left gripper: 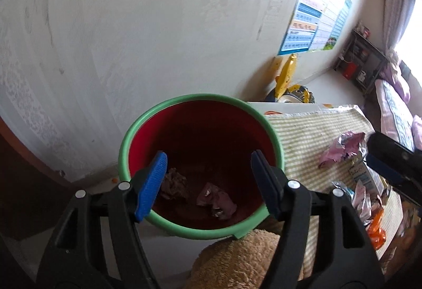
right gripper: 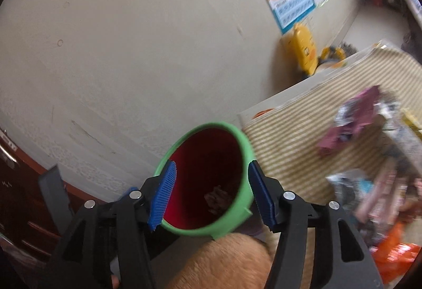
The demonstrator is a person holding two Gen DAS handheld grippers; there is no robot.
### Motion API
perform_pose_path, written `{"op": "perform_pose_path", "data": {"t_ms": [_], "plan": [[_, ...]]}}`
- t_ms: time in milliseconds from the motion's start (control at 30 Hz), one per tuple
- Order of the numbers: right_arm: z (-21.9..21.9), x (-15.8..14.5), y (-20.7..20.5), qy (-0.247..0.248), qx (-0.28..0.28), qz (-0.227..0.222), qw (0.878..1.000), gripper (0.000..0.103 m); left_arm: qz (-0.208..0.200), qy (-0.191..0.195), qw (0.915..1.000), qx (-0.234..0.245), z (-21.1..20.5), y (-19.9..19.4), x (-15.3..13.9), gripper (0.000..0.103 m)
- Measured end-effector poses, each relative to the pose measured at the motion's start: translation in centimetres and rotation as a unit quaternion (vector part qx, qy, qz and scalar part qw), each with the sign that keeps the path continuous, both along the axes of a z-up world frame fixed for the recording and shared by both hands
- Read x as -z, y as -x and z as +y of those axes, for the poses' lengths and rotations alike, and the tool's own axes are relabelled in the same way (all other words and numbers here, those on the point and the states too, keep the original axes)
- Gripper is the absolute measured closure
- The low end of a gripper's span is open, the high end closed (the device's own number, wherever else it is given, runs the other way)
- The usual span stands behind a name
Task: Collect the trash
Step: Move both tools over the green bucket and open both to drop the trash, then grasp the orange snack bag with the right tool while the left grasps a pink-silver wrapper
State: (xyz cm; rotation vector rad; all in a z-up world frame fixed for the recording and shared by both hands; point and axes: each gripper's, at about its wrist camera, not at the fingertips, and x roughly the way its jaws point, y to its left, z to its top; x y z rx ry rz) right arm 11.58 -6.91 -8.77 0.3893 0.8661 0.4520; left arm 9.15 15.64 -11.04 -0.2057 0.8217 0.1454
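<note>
Two grippers sit above the round red bucket with a green rim (left gripper: pixel 137 128), both pointing down into its mouth. Left gripper (left gripper: pixel 208 183): black arms, blue ribbed pads (left gripper: pixel 153 183) spread apart, nothing between them. Right gripper (right gripper: pixel 211 192): same build, pads (right gripper: pixel 163 194) also spread, nothing pinched; its view is motion-blurred.

Nearest to the cameras, just below the bucket's near rim, is a tan fuzzy plush surface (left gripper: pixel 237 260). Inside the bucket, at the bottom, lie two crumpled wrappers: a greyish-pink wad (left gripper: pixel 174 181) on the left and a pink-and-silver one (left gripper: pixel 216 202) beside it.

Right of the bucket, touching or just beside its rim, lies a green-and-cream striped cloth (left gripper: pixel 311 131). On it are more pieces of trash: a crumpled pink foil wrapper (left gripper: pixel 340 149), and closer, a loose pile of mixed packets including an orange bag (left gripper: pixel 377 231).

Behind the bucket stands a pale textured wall (left gripper: pixel 132 38). Far right of the bucket, against that wall, stand a yellow toy vehicle (left gripper: pixel 287 78) and a blue-and-white poster (left gripper: pixel 308 25).
</note>
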Motion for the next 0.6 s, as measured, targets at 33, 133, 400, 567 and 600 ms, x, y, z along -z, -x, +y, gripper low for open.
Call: {"op": "perform_pose_path", "data": {"t_ms": [33, 133, 400, 567, 600], "plan": [[-0.9, -0.2, 0.6, 0.006, 0.007, -0.005, 1.0, 0.045, -0.002, -0.005, 1.0, 0.008, -0.6, 0.0, -0.2, 0.038], [-4.3, -0.8, 2.7, 0.03, 0.04, -0.018, 0.999, 0.044, -0.007, -0.016, 0.9994, 0.03, -2.4, 0.5, -0.6, 0.036], [-13.2, 1.8, 8.2, 0.102, 0.135, 0.026, 0.985, 0.041, -0.013, -0.04, 0.9941, 0.099, -8.2, 1.5, -1.2, 0.033], [-16.7, 5.5, 10.9, 0.085, 0.181, 0.085, 0.976, 0.038, -0.012, -0.047, 0.9886, 0.143, -11.8, 2.2, -1.3, 0.032], [-17.2, 6.4, 11.3, 0.075, 0.189, 0.099, 0.974, 0.038, -0.011, -0.048, 0.9879, 0.147, -12.3, 2.3, -1.3, 0.031]]}}
